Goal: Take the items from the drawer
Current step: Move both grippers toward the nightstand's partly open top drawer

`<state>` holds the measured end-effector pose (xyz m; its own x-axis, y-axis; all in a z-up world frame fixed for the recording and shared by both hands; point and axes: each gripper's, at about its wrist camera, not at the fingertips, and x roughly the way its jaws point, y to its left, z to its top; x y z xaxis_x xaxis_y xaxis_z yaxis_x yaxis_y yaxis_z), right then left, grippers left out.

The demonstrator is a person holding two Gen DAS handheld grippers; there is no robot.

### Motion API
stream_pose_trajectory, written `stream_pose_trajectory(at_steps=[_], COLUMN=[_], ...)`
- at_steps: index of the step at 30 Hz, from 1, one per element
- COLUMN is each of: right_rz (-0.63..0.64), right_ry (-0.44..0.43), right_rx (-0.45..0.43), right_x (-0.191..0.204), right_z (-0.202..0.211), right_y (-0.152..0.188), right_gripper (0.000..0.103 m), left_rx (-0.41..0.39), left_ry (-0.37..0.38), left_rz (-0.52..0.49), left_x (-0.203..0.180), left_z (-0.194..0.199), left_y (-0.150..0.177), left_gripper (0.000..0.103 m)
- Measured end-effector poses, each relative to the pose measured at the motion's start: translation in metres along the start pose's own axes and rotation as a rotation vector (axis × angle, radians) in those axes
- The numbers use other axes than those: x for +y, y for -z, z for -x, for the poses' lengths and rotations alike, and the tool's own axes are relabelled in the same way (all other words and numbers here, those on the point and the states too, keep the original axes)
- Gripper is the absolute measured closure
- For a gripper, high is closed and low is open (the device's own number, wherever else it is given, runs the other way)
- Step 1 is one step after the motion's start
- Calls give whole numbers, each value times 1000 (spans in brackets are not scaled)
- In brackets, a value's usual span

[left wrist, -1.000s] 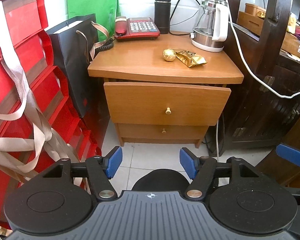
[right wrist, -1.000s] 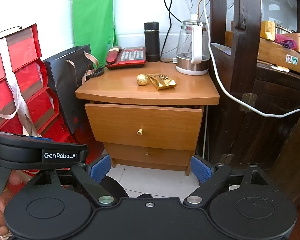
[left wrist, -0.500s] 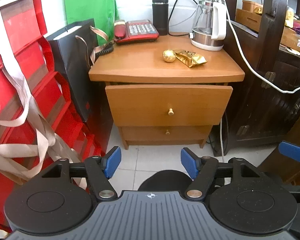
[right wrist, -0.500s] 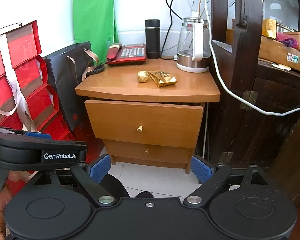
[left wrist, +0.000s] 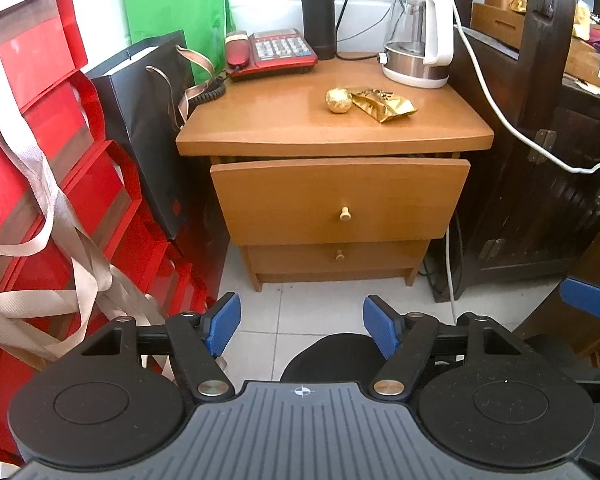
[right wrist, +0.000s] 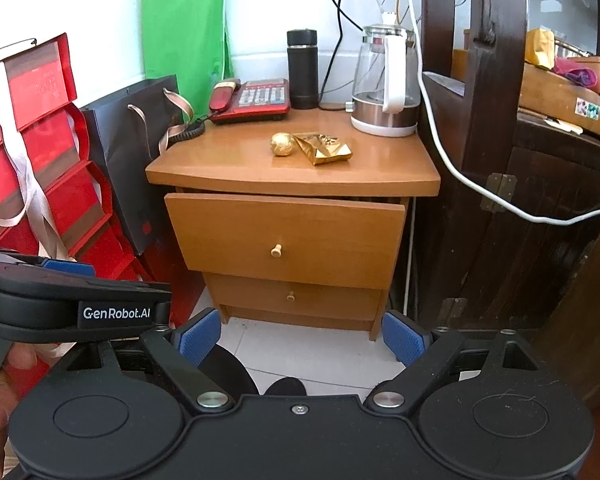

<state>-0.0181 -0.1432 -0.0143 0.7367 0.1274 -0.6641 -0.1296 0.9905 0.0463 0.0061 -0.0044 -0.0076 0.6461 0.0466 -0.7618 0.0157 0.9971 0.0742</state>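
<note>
Both views have crept nearer the nightstand; left gripper and right gripper gape wide, empty, well short of upper drawer, slightly ajar—stiff wood, best taken by its small knob.

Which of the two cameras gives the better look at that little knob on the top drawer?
The left wrist view: the top drawer's knob sits near the picture's centre, seen almost head-on. In the right wrist view the knob is also unobstructed but seen more from the side, on a drawer front that appears skewed.
</note>
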Motion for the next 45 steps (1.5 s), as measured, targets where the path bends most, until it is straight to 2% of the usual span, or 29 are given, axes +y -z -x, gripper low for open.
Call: stream_pose_trajectory(at_steps=[45], right_rz=[-16], right_ry=[11], right_rx=[117], right_x=[-7], right_z=[-53], right_y=[-7], right_gripper=[16], left_rx=[153], left_ry=[35], left_rz=[39], left_x=[2], left_z=[-65], left_y=[-16], left_gripper=[31])
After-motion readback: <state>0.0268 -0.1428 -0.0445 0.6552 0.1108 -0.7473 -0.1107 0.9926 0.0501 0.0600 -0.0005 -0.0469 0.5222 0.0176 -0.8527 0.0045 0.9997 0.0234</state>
